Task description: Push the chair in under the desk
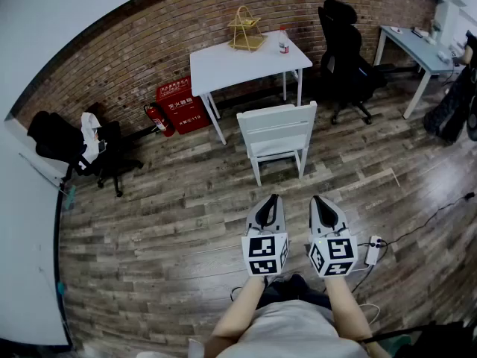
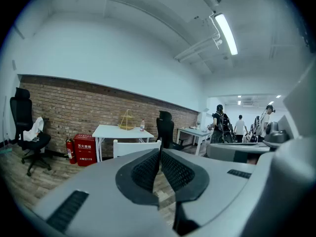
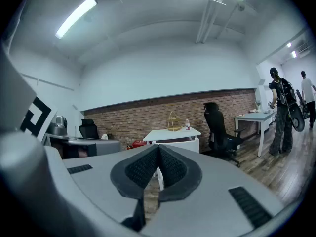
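A white wooden chair (image 1: 277, 135) stands on the floor, pulled out in front of a white desk (image 1: 246, 60) by the brick wall; its back faces me. Both grippers hover side by side well short of the chair. My left gripper (image 1: 271, 199) is shut with nothing in it, and my right gripper (image 1: 318, 201) is shut and empty too. In the left gripper view the chair (image 2: 136, 147) and desk (image 2: 118, 131) show beyond the closed left gripper (image 2: 159, 151). The right gripper view shows the desk (image 3: 172, 133) above the closed right gripper (image 3: 158, 149).
On the desk sit a yellow wire basket (image 1: 245, 30) and a bottle (image 1: 283, 41). A black office chair (image 1: 345, 58) stands to its right, another (image 1: 82, 146) at the left. Red boxes (image 1: 181, 104) and an extinguisher (image 1: 156, 118) are by the wall. A power strip (image 1: 372, 250) lies near my right.
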`<control>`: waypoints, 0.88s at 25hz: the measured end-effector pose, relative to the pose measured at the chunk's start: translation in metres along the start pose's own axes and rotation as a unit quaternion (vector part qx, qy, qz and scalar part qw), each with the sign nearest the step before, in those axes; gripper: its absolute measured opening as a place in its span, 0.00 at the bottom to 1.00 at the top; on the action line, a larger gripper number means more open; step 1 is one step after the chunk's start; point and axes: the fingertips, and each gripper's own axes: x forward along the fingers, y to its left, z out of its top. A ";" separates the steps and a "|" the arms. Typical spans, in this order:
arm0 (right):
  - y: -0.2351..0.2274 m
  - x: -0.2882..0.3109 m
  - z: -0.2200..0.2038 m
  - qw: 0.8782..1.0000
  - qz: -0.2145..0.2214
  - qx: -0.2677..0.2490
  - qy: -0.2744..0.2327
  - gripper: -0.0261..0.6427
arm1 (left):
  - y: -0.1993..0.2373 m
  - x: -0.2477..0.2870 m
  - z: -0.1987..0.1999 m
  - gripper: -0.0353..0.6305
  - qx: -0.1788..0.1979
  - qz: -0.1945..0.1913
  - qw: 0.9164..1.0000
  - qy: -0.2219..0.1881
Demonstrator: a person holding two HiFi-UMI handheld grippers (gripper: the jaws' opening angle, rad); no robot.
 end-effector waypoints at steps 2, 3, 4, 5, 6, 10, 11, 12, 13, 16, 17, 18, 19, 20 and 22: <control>-0.001 0.008 0.002 1.000 0.003 0.001 -0.006 0.06 | 0.003 0.005 0.005 0.10 0.008 0.003 1.000 -0.010; -0.002 0.012 0.003 1.000 0.004 0.002 -0.009 0.06 | 0.005 0.008 0.008 0.10 0.012 0.005 1.000 -0.014; -0.004 0.016 0.004 1.000 0.004 0.003 -0.011 0.06 | 0.006 0.011 0.011 0.10 0.015 0.007 1.000 -0.017; -0.005 0.020 0.005 1.000 0.004 0.004 -0.012 0.06 | 0.008 0.013 0.014 0.10 0.017 0.009 1.000 -0.020; -0.007 0.023 0.006 1.000 0.005 0.005 -0.013 0.06 | 0.009 0.014 0.016 0.10 0.018 0.011 1.000 -0.023; -0.006 0.029 0.008 1.000 0.013 0.001 -0.011 0.06 | 0.016 0.012 0.018 0.10 0.015 0.024 0.999 -0.025; -0.005 0.030 0.009 1.000 0.015 0.000 -0.011 0.06 | 0.017 0.011 0.018 0.10 0.013 0.027 0.999 -0.025; -0.005 0.031 0.009 1.000 0.018 -0.002 -0.011 0.06 | 0.019 0.011 0.018 0.10 0.012 0.031 0.999 -0.025; -0.004 0.032 0.010 1.000 0.020 -0.002 -0.010 0.06 | 0.020 0.011 0.018 0.10 0.012 0.033 0.999 -0.025; -0.007 0.033 0.011 1.000 0.028 -0.001 -0.013 0.06 | 0.019 0.013 0.016 0.10 0.010 0.039 0.999 -0.022; -0.009 0.033 0.012 0.999 0.031 0.000 -0.015 0.06 | 0.018 0.013 0.015 0.10 0.009 0.042 0.999 -0.021; -0.011 0.033 0.012 0.999 0.034 0.001 -0.017 0.06 | 0.018 0.014 0.014 0.10 0.009 0.045 0.999 -0.020; -0.015 0.034 0.012 0.999 0.037 0.002 -0.018 0.06 | 0.017 0.016 0.013 0.10 0.009 0.048 0.999 -0.019; -0.018 0.035 0.011 0.999 0.040 0.003 -0.016 0.06 | 0.017 0.018 0.012 0.10 0.010 0.053 0.998 -0.018; -0.026 0.039 0.010 0.999 0.044 0.004 -0.012 0.06 | 0.018 0.021 0.013 0.10 0.011 0.062 0.998 -0.016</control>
